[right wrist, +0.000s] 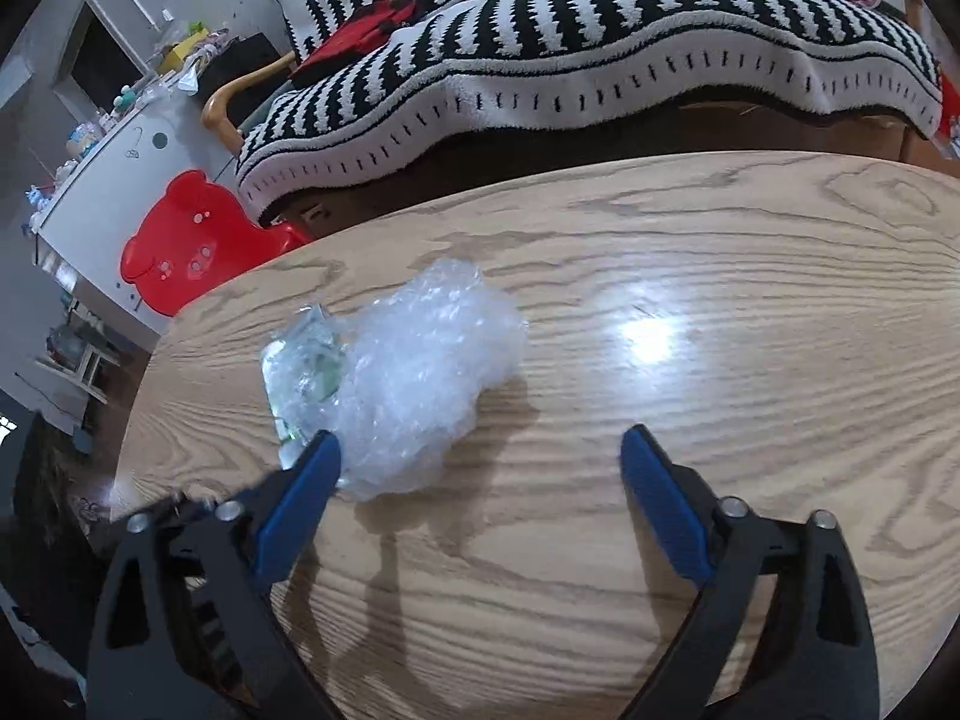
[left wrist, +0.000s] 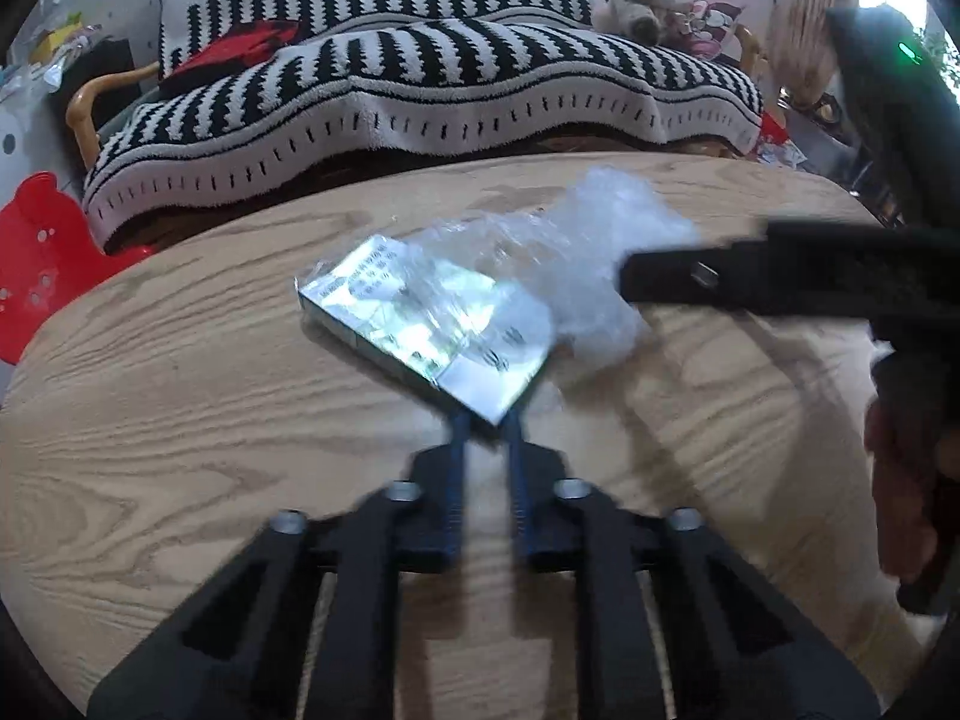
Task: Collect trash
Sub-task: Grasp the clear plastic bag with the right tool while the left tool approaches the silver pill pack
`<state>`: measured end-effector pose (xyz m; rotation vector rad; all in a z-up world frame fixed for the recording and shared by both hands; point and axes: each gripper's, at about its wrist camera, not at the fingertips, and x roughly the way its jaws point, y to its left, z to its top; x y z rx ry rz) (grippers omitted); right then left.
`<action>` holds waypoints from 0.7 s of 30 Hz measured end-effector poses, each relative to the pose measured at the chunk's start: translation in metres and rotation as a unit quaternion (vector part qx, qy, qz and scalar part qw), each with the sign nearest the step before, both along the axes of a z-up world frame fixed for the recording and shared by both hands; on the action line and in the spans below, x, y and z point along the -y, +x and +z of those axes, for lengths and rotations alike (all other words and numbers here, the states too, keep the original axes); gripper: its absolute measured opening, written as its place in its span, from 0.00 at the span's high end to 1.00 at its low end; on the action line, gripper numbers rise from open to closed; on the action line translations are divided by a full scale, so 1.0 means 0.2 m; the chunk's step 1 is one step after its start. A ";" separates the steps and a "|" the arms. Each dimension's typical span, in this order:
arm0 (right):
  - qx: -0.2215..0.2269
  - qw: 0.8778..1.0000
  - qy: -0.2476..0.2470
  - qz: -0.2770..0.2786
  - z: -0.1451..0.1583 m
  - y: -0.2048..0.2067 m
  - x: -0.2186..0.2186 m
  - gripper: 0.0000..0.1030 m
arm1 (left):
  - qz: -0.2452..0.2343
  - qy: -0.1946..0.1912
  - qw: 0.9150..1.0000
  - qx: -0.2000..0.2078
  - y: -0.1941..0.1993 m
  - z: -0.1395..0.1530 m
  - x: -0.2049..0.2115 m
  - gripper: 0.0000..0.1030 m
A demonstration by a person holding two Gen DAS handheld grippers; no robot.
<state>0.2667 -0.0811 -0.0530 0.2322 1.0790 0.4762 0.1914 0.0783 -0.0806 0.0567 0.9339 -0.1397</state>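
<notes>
A shiny silver-green flat packet [left wrist: 420,324] lies on the wooden table [left wrist: 180,390], with a crumpled wad of clear bubble wrap [left wrist: 606,252] beside it. My left gripper [left wrist: 485,420] is shut on the near corner of the packet. In the right wrist view the bubble wrap [right wrist: 420,372] partly covers the packet [right wrist: 300,372]. My right gripper [right wrist: 480,450] is open just above the table, its left finger [right wrist: 300,498] touching the wrap's near edge. The right gripper's finger also shows in the left wrist view [left wrist: 720,276], next to the wrap.
A sofa with a black-and-white striped blanket [right wrist: 600,60] runs behind the table's far edge. A red bear-shaped stool [right wrist: 186,240] stands at the table's left end. A white cabinet [right wrist: 108,180] with clutter is further left. A hand [left wrist: 906,480] holds the right gripper.
</notes>
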 end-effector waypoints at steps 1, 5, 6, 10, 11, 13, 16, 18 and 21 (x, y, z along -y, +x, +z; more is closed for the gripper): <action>-0.007 1.000 0.007 0.003 0.00 0.00 0.00 0.89 | -0.003 0.001 1.000 -0.001 -0.01 0.00 0.00 0.97; 0.010 1.000 -0.013 0.021 0.03 -0.05 -0.03 0.96 | -0.006 0.003 1.000 -0.007 -0.06 0.00 -0.01 0.97; 0.019 0.999 -0.021 0.021 0.05 -0.07 -0.02 0.96 | -0.003 0.001 1.000 -0.009 -0.07 0.00 -0.02 0.97; 0.031 0.999 -0.021 -0.009 0.12 -0.11 0.12 0.96 | 0.013 -0.022 1.000 -0.018 -0.10 0.01 -0.07 0.70; 0.033 0.999 -0.023 -0.013 0.13 -0.12 0.15 0.96 | 0.023 -0.026 0.999 -0.018 -0.09 0.01 -0.08 0.51; 0.033 0.999 -0.029 -0.025 0.15 -0.15 0.23 0.96 | 0.057 -0.022 0.998 -0.001 -0.07 0.04 -0.08 0.13; 0.019 0.998 -0.032 -0.041 0.13 -0.19 0.34 0.96 | 0.098 -0.017 0.995 0.016 0.00 0.10 -0.04 0.09; 0.016 0.998 -0.033 -0.048 0.12 -0.21 0.40 0.96 | 0.129 -0.026 0.991 0.007 0.08 0.10 -0.01 0.09; 0.017 0.998 -0.038 -0.054 0.12 -0.25 0.47 0.96 | 0.171 -0.011 0.985 -0.014 0.21 0.05 0.06 0.09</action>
